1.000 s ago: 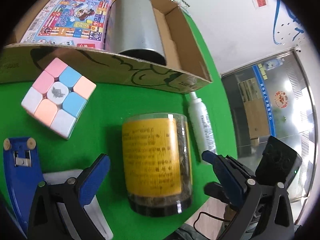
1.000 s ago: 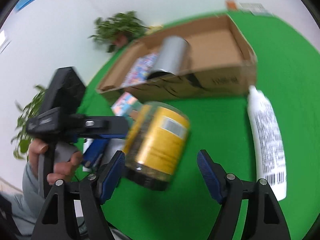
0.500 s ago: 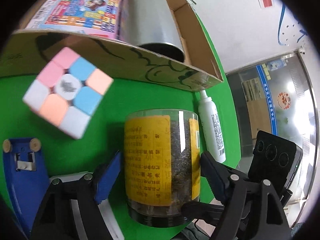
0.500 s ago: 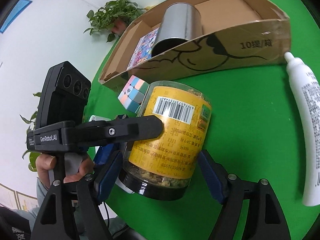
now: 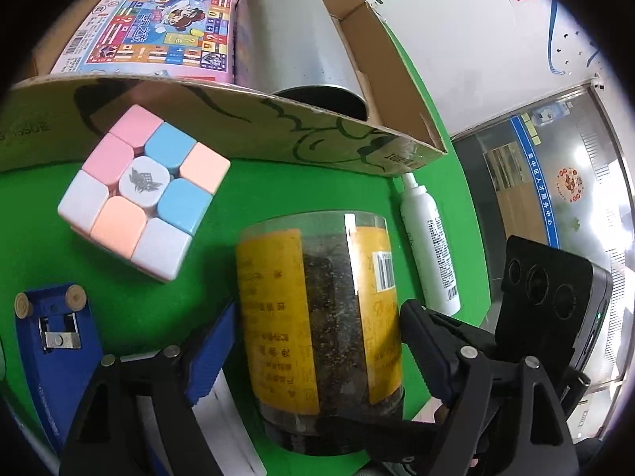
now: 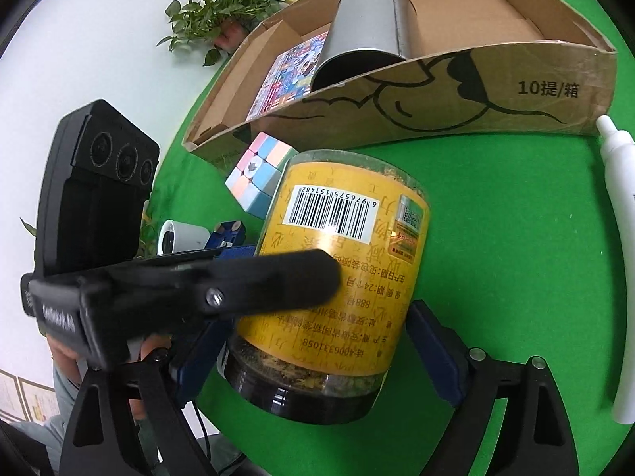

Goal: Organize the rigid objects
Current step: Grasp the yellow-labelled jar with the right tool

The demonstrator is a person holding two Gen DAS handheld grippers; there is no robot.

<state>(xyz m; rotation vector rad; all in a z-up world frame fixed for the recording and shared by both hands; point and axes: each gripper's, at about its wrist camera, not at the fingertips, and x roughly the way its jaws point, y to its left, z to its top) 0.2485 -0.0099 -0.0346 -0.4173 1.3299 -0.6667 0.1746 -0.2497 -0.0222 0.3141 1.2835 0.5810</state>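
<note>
Two blue pads [image 5: 210, 353] of the left gripper [image 5: 317, 317] are seen laid against opposite sides of the jar [image 5: 274, 297]. The jar is clamped low on its body, near the black lid, though these jaws are easing apart. The jaws of the right gripper [image 6: 321, 321] are also opening. The jar is bracketed between them, but a sliver of gap is seen at the right-hand pad [image 6: 436, 353], so no grip is made there. A transfer from one gripper to the other is judged likely, since both are set around the same jar from nearly the same side.

The jar is found over the green table [image 5: 278, 190], just in front of the cardboard box [image 5: 278, 119]. Whether it is lifted or rested on the cloth cannot be told. Its long axis is run away from the grippers, with the lid end nearest them and the clear base pointed toward the box wall. In the right wrist view it is leaned slightly to the right.

Inside the box a metal cup [image 5: 293, 39] is laid on its side beside a printed game pack [image 5: 158, 27], which suggests the box as the sorting place. Outside it, a pastel cube [image 5: 143, 194] and a white bottle [image 5: 430, 246] are left flanking the jar.
</note>
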